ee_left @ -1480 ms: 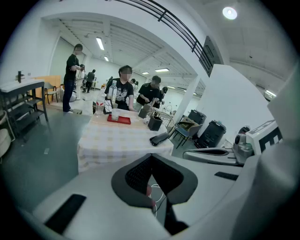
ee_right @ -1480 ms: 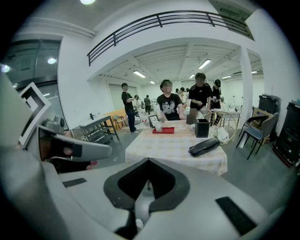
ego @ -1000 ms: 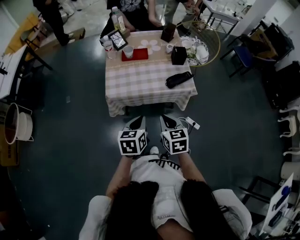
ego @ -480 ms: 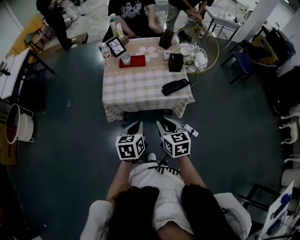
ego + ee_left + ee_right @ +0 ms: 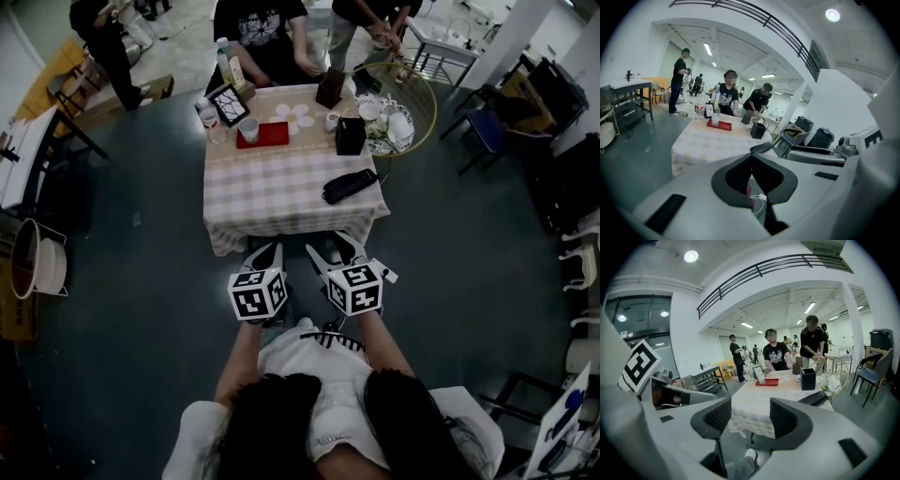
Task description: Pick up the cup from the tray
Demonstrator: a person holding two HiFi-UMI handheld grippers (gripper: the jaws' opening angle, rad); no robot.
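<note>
The cup (image 5: 247, 128) stands on the red tray (image 5: 272, 137) near the worktop's (image 5: 281, 187) far left corner. Off its near edge, the left tongs (image 5: 266, 251) are closed and empty. The right tongs (image 5: 333, 248) have just been opening, with nothing between them.

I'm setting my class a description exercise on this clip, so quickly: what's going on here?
A person with a gripper in each hand stands just short of a checked-cloth table. The cup sits on the red tray at its far side, untouched, well beyond both grippers. The left gripper is shut and empty; the right gripper has just been opening its jaws, nothing between them. Other people stand behind the table.
</note>
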